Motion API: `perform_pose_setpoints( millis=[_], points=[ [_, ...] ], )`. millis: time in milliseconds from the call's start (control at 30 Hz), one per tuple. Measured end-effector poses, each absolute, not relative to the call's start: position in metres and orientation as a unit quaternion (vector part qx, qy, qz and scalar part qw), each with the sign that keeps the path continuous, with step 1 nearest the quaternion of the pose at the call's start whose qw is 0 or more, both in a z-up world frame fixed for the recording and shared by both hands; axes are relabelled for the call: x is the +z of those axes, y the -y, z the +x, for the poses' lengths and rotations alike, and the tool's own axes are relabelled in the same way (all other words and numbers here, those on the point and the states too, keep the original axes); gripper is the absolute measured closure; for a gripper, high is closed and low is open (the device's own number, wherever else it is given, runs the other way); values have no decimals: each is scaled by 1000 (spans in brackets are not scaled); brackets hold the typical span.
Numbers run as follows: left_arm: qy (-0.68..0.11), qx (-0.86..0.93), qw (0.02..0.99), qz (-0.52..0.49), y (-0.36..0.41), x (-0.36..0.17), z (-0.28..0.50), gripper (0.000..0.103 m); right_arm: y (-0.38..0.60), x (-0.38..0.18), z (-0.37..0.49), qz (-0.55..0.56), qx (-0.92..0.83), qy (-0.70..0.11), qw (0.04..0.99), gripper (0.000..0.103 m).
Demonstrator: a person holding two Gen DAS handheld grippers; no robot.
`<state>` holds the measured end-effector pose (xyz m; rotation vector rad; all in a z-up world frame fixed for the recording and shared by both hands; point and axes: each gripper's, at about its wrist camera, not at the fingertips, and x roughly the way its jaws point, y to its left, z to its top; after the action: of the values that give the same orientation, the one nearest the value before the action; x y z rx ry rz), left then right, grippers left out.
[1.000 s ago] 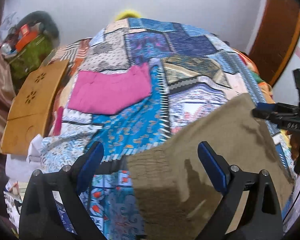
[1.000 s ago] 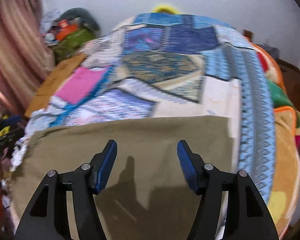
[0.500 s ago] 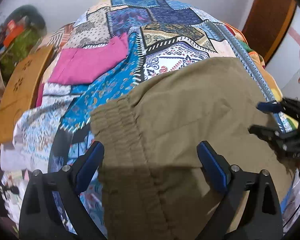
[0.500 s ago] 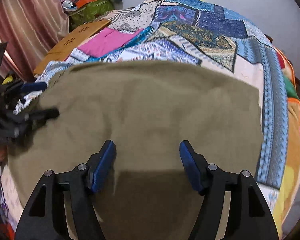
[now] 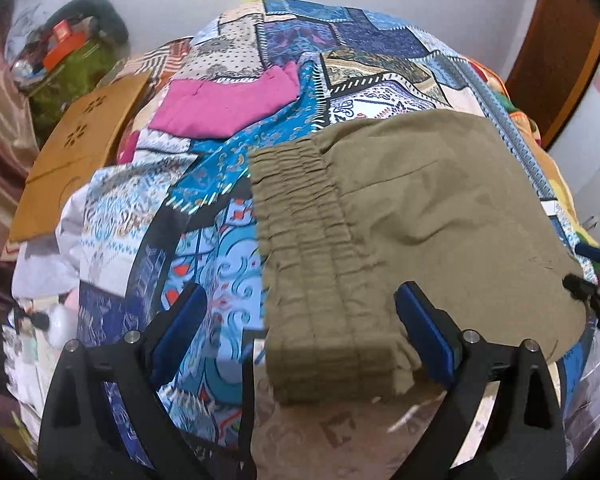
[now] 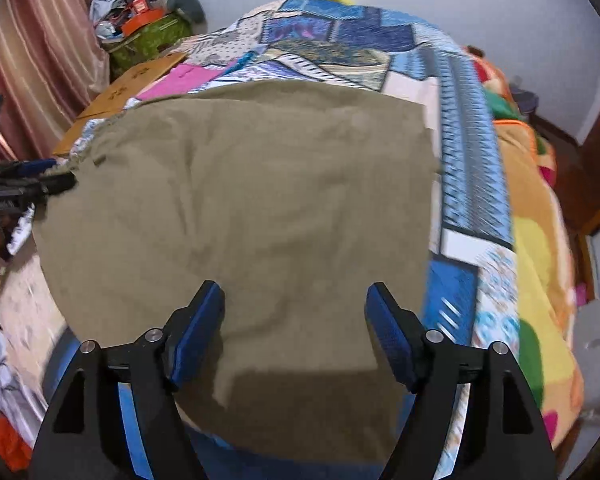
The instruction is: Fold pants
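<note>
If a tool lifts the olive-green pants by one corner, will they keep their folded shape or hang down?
The olive-green cloth pants would probably droop: the fabric shows soft wrinkles and follows the patchwork bedspread. The gathered elastic waistband looks thicker, so that end may hang heavier. They seem unlikely to slide, since cloth lies on cloth.

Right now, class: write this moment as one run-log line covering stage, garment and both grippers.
stage: fold pants, mid-task | olive pants flat on patchwork bedspread | left gripper open, over waistband | right gripper open
</note>
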<state>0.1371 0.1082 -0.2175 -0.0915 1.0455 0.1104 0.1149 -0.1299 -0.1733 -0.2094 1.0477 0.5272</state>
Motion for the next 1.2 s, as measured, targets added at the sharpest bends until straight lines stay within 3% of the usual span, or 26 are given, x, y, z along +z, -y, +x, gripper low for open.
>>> perform_pose_setpoints(
  millis=[333,700,1200],
  points=[
    [-484,76,870,-54,-108,-204,113,6,173,-172,93,-40,213,-501,838,28],
    [-459,29,875,-151,-114,-173,85,6,109,-119,97,-59,282,-410,865,28],
    [-511,-60,817,-261,-92,-222,83,3,37,-171,94,-91,339,-436,829,28]
  ],
)
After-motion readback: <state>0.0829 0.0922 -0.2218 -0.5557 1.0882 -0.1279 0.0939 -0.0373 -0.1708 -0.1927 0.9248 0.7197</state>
